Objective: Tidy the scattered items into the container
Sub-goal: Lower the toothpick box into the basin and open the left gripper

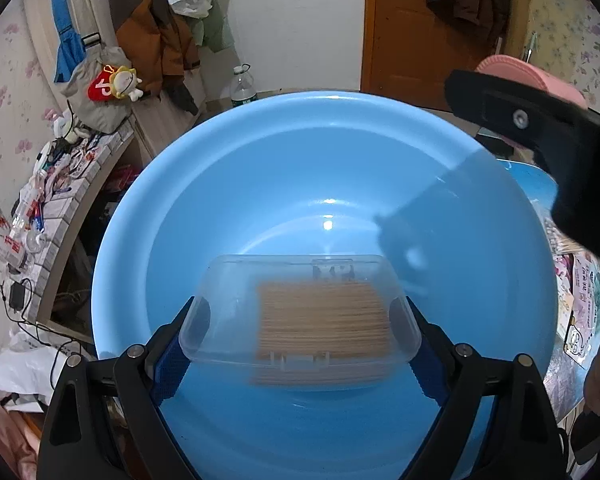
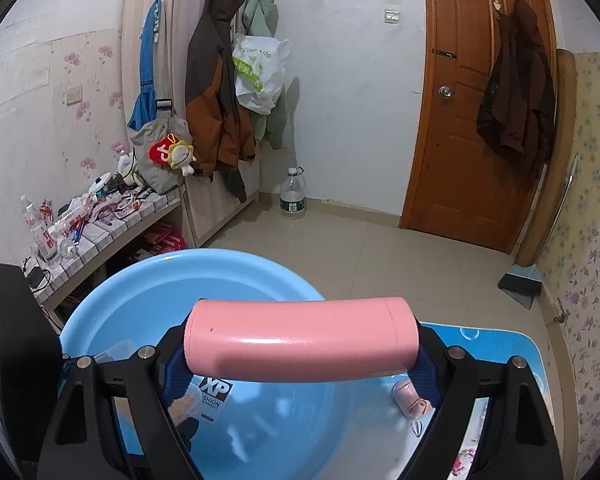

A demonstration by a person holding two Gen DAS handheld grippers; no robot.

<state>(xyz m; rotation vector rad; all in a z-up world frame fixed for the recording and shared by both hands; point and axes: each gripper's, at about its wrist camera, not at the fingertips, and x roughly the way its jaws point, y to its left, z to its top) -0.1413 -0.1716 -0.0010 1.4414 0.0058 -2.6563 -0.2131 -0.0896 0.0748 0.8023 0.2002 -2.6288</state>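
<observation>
A big light-blue basin (image 1: 260, 120) fills the left wrist view. Above its hollow, my left gripper (image 1: 300, 340) is shut on a clear plastic box of toothpicks (image 1: 300, 304), with the blue pads pressing on its two short ends. My right gripper (image 2: 300, 362) is shut on a pink cylindrical bottle (image 2: 300, 340), which lies crosswise between the pads over the near right edge of the basin (image 2: 148, 280). In the left wrist view the right gripper (image 1: 540, 148) reaches in from the upper right, with the pink bottle (image 1: 516, 70) showing behind it.
The basin stands on a table with a blue patterned cover (image 2: 480, 344). A small pink object (image 2: 410, 398) and printed packets (image 1: 584, 300) lie on it, right of the basin. A cluttered shelf (image 1: 60, 184) is at the left. A water bottle (image 2: 293, 194) stands on the floor.
</observation>
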